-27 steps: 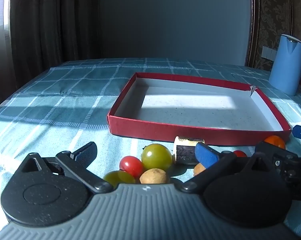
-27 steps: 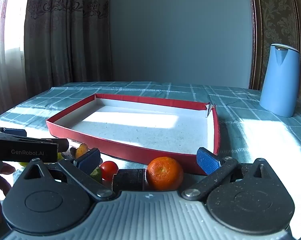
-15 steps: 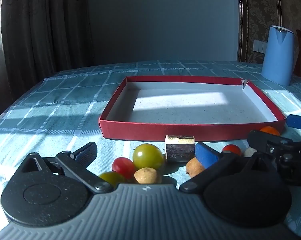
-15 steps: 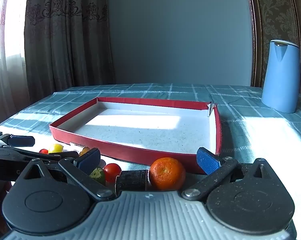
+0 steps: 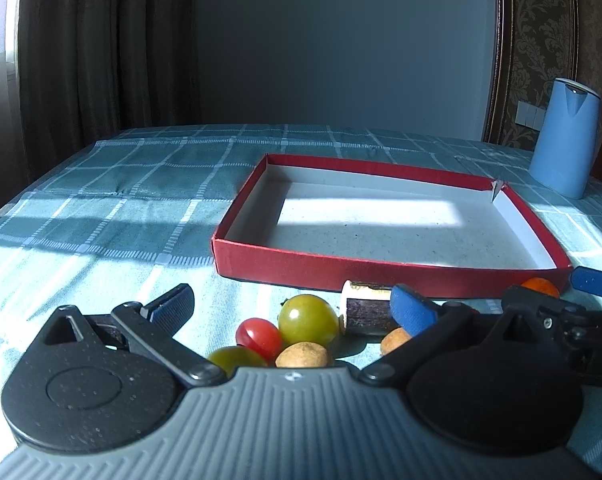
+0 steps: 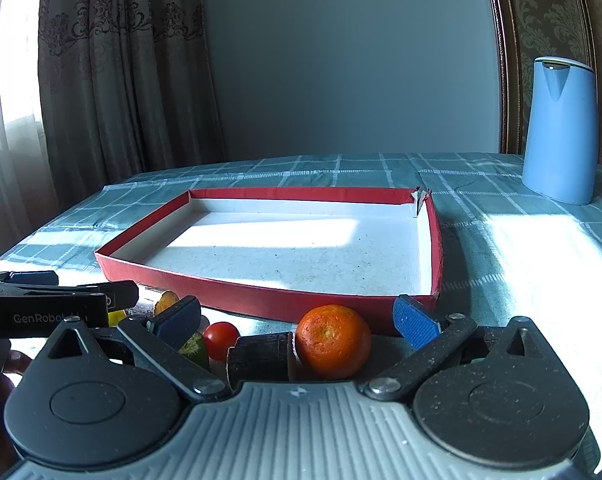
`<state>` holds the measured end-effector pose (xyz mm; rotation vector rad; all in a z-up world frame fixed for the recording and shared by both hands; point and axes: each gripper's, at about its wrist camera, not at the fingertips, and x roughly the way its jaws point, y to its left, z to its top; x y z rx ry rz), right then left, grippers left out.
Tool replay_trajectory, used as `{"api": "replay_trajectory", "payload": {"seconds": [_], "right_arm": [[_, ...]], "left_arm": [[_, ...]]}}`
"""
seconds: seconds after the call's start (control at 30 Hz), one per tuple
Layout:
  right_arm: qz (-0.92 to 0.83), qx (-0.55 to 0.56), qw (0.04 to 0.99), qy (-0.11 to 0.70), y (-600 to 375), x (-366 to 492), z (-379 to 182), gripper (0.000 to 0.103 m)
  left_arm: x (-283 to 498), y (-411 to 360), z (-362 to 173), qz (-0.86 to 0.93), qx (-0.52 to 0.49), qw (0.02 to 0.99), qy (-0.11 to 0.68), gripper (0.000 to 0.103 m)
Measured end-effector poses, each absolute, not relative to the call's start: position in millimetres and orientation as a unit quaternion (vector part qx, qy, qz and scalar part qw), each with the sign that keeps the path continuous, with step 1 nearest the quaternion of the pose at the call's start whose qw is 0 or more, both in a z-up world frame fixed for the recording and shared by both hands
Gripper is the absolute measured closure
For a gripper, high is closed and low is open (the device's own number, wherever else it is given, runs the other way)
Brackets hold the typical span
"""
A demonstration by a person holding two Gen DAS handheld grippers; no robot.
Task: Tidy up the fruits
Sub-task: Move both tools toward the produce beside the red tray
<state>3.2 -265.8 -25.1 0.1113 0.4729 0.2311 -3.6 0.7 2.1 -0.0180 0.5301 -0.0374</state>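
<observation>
Red cardboard tray (image 5: 389, 270) sits in the middle of the bench (image 5: 101, 216), which has a teal checked cloth on it, and nothing is lying inside the tray. All the fruit is bunched up on the cloth just outside the tray's near wall.

The left claw (image 5: 291, 306) has its fingers spread wide apart and grips nothing. Between them, in front of the tray: a green tomato (image 5: 308, 319), a red cherry tomato (image 5: 259, 334) touching it, a second green one (image 5: 237, 358) half hidden by the claw body, and a small tan round fruit (image 5: 301, 356). A dark stubby cylinder piece (image 5: 367, 312) lies just beside the tray wall.

The right claw (image 6: 297, 318) is spread apart too, nothing clamped. The orange mandarin (image 6: 333, 342) sits between its fingers, right by the tray's near wall, with another dark cylinder chunk (image 6: 259, 356) touching it and a red cherry tomato (image 6: 221, 338) next to that.

A blue kettle (image 6: 561, 132) stands well beyond the tray's far right corner.
</observation>
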Motion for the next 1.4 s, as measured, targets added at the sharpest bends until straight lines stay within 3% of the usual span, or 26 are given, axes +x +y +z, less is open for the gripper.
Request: {"api": "replay_trajectory", "payload": {"seconds": [0.47,1.4], "right_arm": [[0.103,0.063,0.966,0.228,-271,3,-24,0.0],[0.09,0.064,0.963,0.246,-278,8,-25,0.0]], "left_arm": [[-14,12,6,0.029,0.001,0.973,0.231,0.0],[-11,2,1,0.03,0.035,0.968,0.247,0.0]]}}
